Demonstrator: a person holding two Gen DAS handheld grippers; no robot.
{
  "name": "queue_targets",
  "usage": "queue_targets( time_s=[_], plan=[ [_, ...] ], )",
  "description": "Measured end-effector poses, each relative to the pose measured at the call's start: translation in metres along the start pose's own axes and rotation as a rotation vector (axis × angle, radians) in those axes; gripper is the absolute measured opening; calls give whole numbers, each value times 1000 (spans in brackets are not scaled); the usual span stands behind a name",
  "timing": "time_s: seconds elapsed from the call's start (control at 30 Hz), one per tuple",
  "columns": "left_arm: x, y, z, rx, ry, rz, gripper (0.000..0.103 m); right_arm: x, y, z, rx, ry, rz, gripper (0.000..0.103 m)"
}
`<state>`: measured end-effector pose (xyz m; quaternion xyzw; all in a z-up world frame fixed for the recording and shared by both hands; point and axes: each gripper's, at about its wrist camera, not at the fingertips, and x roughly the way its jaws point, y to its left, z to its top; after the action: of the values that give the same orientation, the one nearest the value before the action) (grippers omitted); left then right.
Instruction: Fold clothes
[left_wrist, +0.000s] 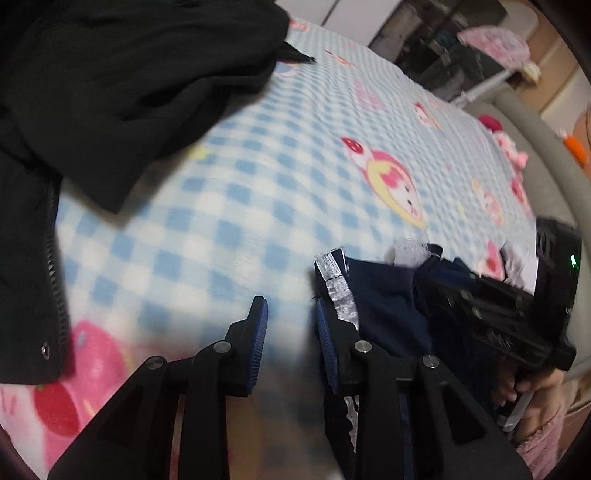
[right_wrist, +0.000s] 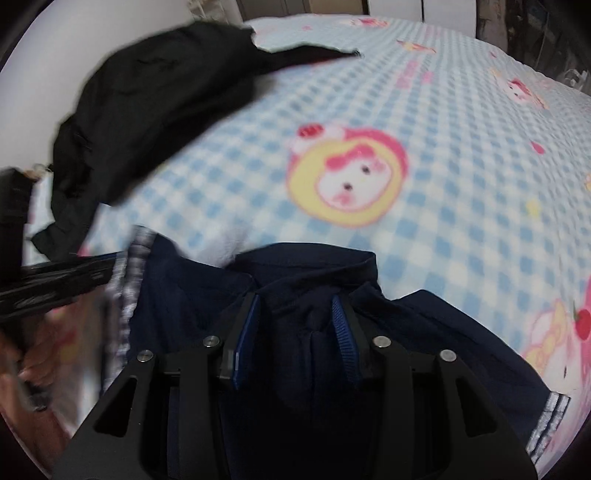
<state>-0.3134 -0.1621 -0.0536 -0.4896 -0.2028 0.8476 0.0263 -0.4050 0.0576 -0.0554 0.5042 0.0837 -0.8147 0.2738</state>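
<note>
Navy fabric, soft and limp, is what we're dealing with: a dark navy garment with silver-grey trim bands lies bunched at the near edge of the bed with the blue-and-white checked cartoon blanket. Right claw is over its collar, a ridge of cloth rising between the blue pads; whether they actually pinch it I can't tell. Left claw is released, jaws parted over bare blanket, just beside the garment's trimmed edge. My read: light cloth like this will sag and slide, so it wants holding at seams or the collar, one claw at each side to keep it taut. Room looks good, with a wide stretch of open blanket ahead for spreading it flat. One thing to watch is the crumpled black zip jacket heaped at the far left, which could get snagged if the spread drifts that way.
</note>
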Motion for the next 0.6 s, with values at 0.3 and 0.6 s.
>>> queue_targets(
  time_s=[0.3, 0.6],
  plan=[
    [-2, 5, 9, -57, -41, -112, 30, -32, -45, 3, 196, -154, -155, 15],
    [-8, -5, 16, -63, -100, -92, 30, -46, -51, 9, 203, -149, 36, 28]
  ],
)
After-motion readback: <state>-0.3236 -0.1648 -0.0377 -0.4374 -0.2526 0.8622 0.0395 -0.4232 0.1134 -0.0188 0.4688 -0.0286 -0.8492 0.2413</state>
